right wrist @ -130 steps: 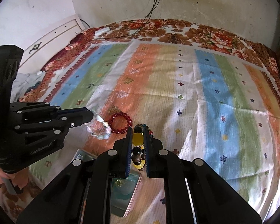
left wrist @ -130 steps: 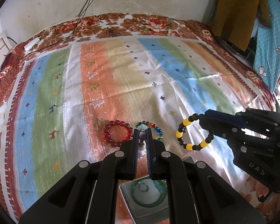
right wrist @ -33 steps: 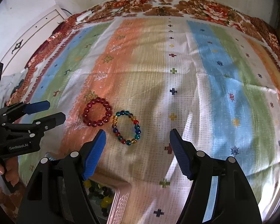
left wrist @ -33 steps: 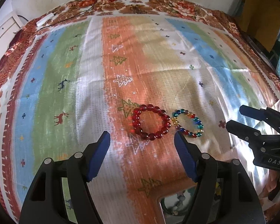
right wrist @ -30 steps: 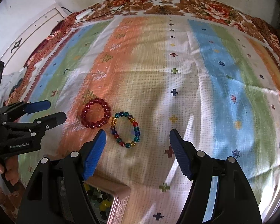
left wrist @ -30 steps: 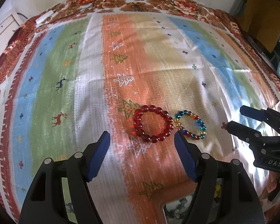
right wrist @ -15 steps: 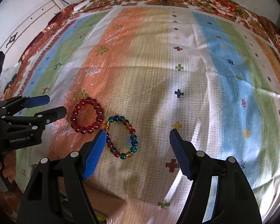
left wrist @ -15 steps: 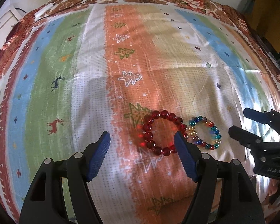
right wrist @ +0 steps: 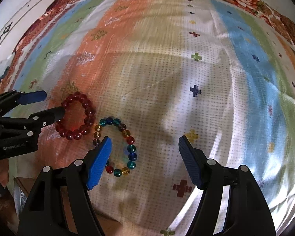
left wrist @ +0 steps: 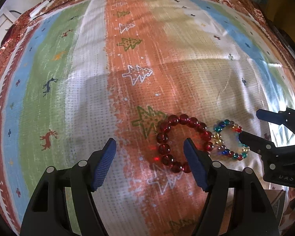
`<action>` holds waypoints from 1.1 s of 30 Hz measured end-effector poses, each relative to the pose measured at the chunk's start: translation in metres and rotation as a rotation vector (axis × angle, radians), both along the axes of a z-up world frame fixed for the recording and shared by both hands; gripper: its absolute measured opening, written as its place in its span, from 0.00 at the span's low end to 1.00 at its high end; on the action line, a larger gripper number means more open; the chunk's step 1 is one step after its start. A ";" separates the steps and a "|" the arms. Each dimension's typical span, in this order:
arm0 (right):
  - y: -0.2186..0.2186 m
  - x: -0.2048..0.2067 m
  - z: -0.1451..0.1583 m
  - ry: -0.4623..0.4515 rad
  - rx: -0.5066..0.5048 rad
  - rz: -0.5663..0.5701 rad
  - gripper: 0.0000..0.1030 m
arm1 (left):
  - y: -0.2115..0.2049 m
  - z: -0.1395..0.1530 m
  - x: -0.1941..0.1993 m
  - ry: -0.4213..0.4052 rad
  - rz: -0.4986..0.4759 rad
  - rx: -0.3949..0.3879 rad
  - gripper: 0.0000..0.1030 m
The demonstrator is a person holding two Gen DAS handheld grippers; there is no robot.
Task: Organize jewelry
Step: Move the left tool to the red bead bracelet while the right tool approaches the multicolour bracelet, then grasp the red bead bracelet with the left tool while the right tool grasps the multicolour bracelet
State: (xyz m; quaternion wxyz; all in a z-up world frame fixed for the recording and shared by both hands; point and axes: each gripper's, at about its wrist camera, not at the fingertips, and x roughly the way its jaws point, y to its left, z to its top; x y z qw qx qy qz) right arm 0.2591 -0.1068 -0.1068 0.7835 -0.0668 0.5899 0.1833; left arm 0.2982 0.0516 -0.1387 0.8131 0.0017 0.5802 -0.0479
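A striped woven cloth [left wrist: 167, 59] with small tree and deer motifs is spread over a bed, and both bracelets are laid on its orange and cream bands, side by side and almost touching.

The red bead bracelet [left wrist: 182, 142] and the multicoloured bead bracelet [right wrist: 116, 147] are judged to be light, glossy glass or plastic beads on a stretchy cord (slippery where rounded, floppy as a loop, not especially fragile). A hold across one side of the loop, with one pad inside the ring and one outside, would seem surest; a pinch on a single bead is likely to slip.

The left gripper [left wrist: 148, 162] is seen wide open and empty. Its right-hand pad stands over the inside of the red loop, while the other pad is well clear over bare cloth. The right gripper [right wrist: 144, 157] is likewise spread wide with nothing held. One pad overlaps the near-left edge of the multicoloured loop and the remainder of that loop lies between the jaws, nearer that pad. Contact with the beads cannot be told.
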 end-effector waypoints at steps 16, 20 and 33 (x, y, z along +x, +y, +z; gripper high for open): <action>0.023 -0.001 -0.010 -0.035 -0.100 0.090 0.47 | -0.014 -0.010 0.009 -0.006 -0.076 0.051 0.42; 0.021 -0.001 -0.010 -0.029 -0.096 0.094 0.29 | -0.017 -0.011 0.006 -0.011 -0.097 0.074 0.29; 0.023 -0.004 -0.008 -0.011 -0.061 0.129 0.10 | -0.022 -0.010 0.003 -0.021 -0.131 0.081 0.13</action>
